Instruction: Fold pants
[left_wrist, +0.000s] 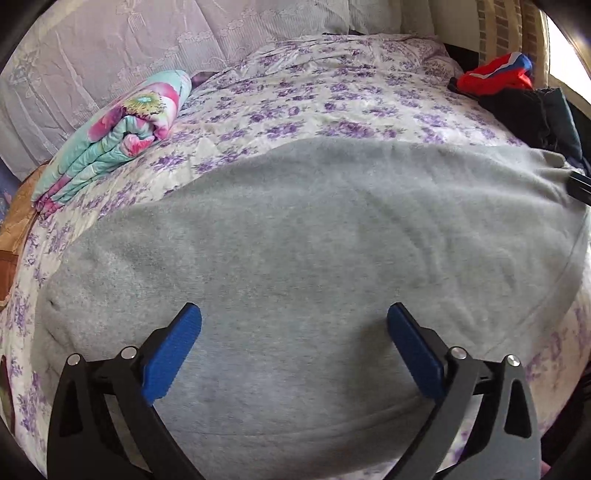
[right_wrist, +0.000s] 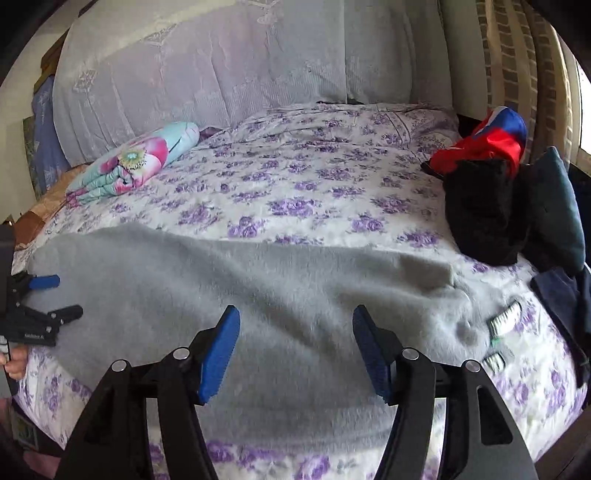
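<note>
Bed (right_wrist: 295, 192) under a purple-flowered cover; grey pants (left_wrist: 314, 258) spread flat across its near part; dark clothes pile (right_wrist: 480, 214) at the right edge; rolled floral quilt (right_wrist: 136, 162) far left; left tool (left_wrist: 293, 325) spread wide over the pants, gripping nothing; right tool (right_wrist: 295, 328) likewise spread, empty.

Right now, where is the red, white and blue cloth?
The red, white and blue cloth sits at the bed's far right corner in both views, on top of the black clothes pile, beside the brick-pattern curtain.
</note>
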